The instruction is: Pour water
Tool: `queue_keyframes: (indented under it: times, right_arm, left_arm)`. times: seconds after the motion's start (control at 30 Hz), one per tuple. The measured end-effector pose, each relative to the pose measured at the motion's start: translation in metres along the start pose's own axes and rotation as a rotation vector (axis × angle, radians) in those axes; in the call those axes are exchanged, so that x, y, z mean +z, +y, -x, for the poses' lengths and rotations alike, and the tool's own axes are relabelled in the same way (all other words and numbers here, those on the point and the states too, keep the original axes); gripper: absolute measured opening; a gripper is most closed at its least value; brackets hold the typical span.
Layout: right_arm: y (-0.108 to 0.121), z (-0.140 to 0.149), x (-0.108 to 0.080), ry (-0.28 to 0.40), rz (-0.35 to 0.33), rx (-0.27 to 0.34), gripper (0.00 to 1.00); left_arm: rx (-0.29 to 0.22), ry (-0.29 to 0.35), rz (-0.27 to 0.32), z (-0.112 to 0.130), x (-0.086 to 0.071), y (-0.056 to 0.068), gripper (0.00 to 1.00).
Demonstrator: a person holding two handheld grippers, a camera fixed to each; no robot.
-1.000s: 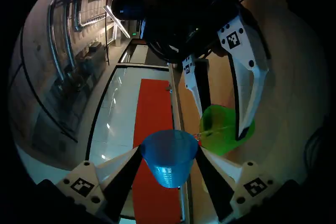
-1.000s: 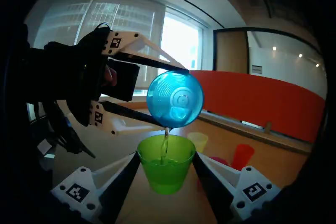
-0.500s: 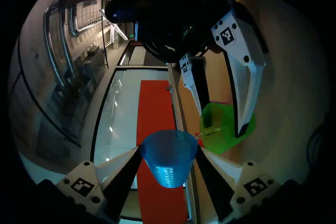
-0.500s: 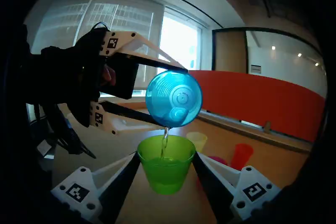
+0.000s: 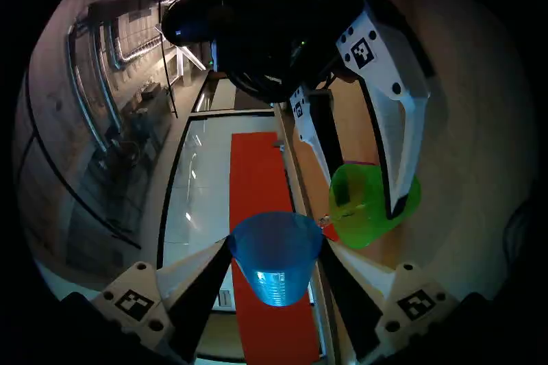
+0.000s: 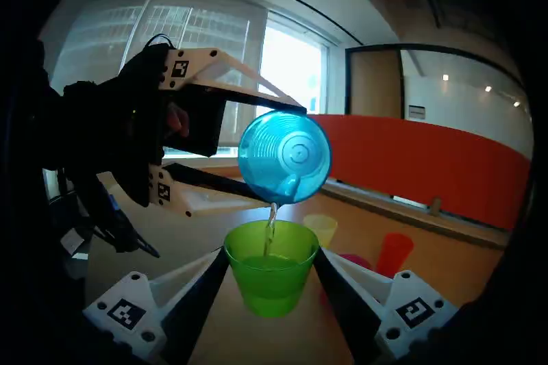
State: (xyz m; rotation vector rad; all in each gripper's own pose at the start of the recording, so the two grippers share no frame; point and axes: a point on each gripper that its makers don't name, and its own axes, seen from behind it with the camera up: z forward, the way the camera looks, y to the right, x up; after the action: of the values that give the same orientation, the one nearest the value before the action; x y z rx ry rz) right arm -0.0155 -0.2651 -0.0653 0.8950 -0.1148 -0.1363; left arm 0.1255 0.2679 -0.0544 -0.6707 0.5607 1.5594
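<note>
Pouring at frame centre, the blue plastic cup [image 6: 284,157] is clamped by the left gripper [image 5: 275,250]; below, the green cup [image 6: 271,286] is held by the right gripper [image 6: 272,257]. Light, thin walls: a mid-wall hold is judged safest.

Left gripper [image 5: 274,245]: both fingers pressed on a blue cup [image 5: 275,268], open mouth facing away. Right gripper [image 5: 366,202], farther off: white fingers clamped on either side of a green cup [image 5: 363,218], just beside the blue rim. Gloved hand [image 5: 274,29] behind it. Red strip [image 5: 257,173] beyond; wooden surface [image 5: 472,180] at right.
</note>
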Motion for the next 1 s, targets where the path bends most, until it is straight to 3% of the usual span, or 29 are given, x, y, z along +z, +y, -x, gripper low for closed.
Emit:
queue_keyframes:
  times: [0.37,0.77,0.87,1.0]
  right_arm:
    - [0.0011,-0.0007,0.0001,0.001,0.002,0.001,0.92]
    - [0.0011,-0.001,0.0004,0.001,0.001,0.002,0.92]
    - [0.0011,-0.0012,0.0004,0.0,0.002,0.003,0.91]
    - [0.0005,-0.0006,0.0009,0.001,0.003,0.003,0.92]
  left_arm:
    - [0.035,0.002,-0.015,-0.0021,-0.0006,-0.0033,0.87]
    - [0.001,0.005,-0.022,-0.0023,0.001,-0.0047,0.87]
    - [-0.021,0.006,-0.022,-0.0023,0.0011,-0.0042,0.87]
    - [-0.091,0.003,-0.013,-0.0011,0.0012,-0.0013,0.87]
